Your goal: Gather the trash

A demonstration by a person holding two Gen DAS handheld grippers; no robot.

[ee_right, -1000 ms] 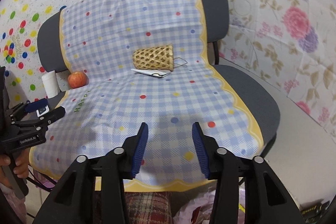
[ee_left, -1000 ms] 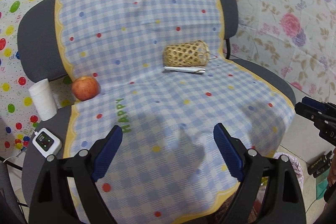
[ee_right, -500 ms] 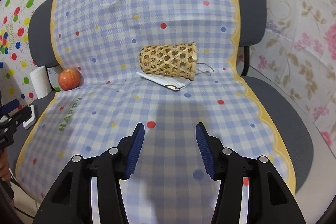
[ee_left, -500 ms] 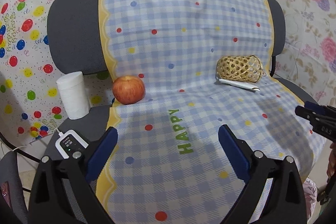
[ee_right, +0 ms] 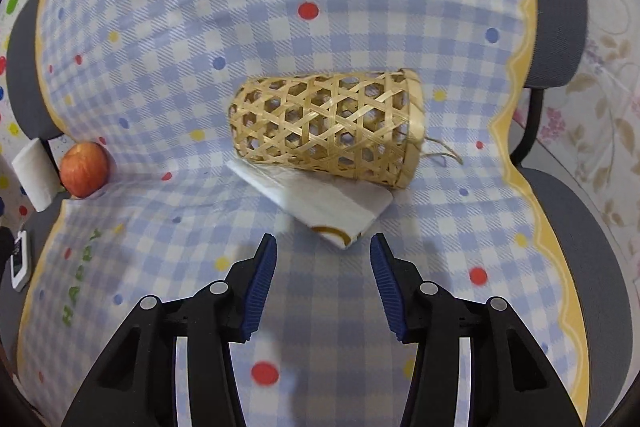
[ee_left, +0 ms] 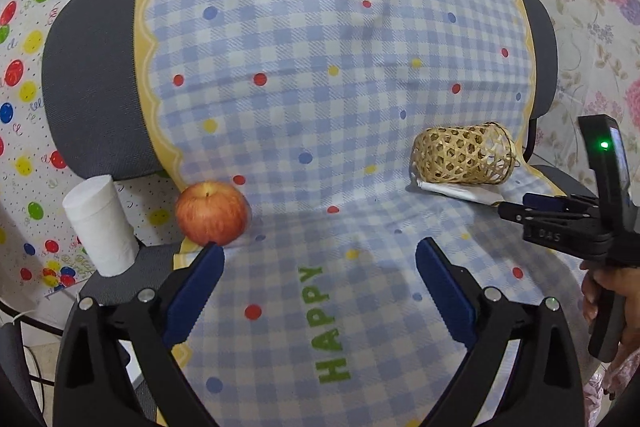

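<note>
The step in hand reads as the approach to the trash: the right gripper [ee_right: 323,247] points at a flat white paper wrapper with a brown printed mark [ee_right: 320,205], which lies at the centre of the right wrist view on the blue-and-white checked cloth [ee_right: 320,27] covering the grey office chair [ee_right: 560,27]. The wrapper touches, and is partly tucked under, a woven bamboo basket lying on its side [ee_right: 326,129], mouth toward the right of the frame. The right jaws stand partly apart and are closing slightly, with nothing between them; the wrapper's near corner lies just beyond the fingertips. The left gripper [ee_left: 320,251] has its jaws spread wide and empty, low in the left wrist view, with a red apple [ee_left: 212,213] just beyond its left-hand fingertip. A white paper roll [ee_left: 100,227] stands at the lower left of that view, beside the chair. Through its open weave the basket appears to hold nothing; its far interior cannot be confirmed. The next move likely calls for advancing the right fingertips to straddle the wrapper's free corner, closing on it, and drawing it clear without rolling the basket.
</note>
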